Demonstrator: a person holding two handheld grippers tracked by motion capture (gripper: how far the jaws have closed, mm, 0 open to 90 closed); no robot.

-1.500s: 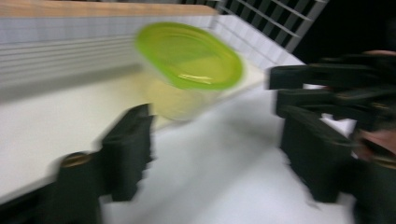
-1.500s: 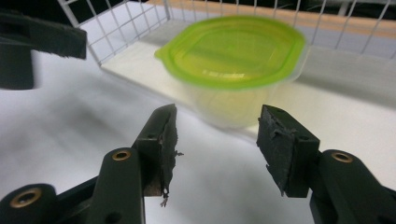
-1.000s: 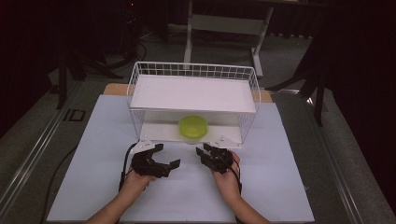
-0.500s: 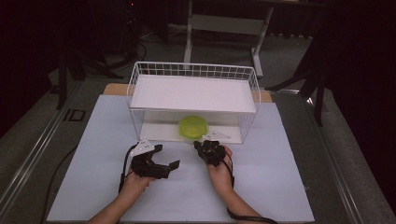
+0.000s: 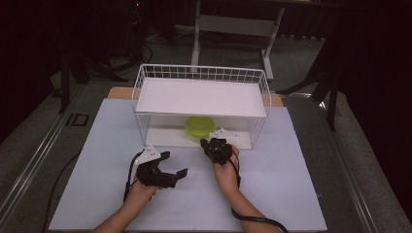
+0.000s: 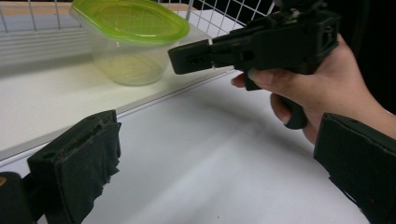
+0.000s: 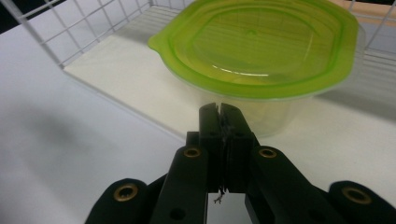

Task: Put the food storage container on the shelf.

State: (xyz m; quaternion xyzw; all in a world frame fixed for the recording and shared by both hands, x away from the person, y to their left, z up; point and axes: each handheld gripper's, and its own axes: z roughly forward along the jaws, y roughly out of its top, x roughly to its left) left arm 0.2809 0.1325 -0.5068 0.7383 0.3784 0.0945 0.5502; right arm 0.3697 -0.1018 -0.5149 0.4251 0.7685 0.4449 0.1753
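Right gripper [image 7: 220, 108] is seen closed on nothing, jaws just brought together, tips just short of the lidded tub [image 7: 261, 60] in the rack [image 5: 145, 82]. Left gripper [image 5: 171, 165] is held open over the desk [image 5: 286, 194].

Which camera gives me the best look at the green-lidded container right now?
The right gripper view: the green-lidded container sits close ahead of the shut right tongs, lid and clear wall plain. The left gripper view shows it farther off at the top edge, beside the right hand. The high view shows it small under the wire rack's shelf.
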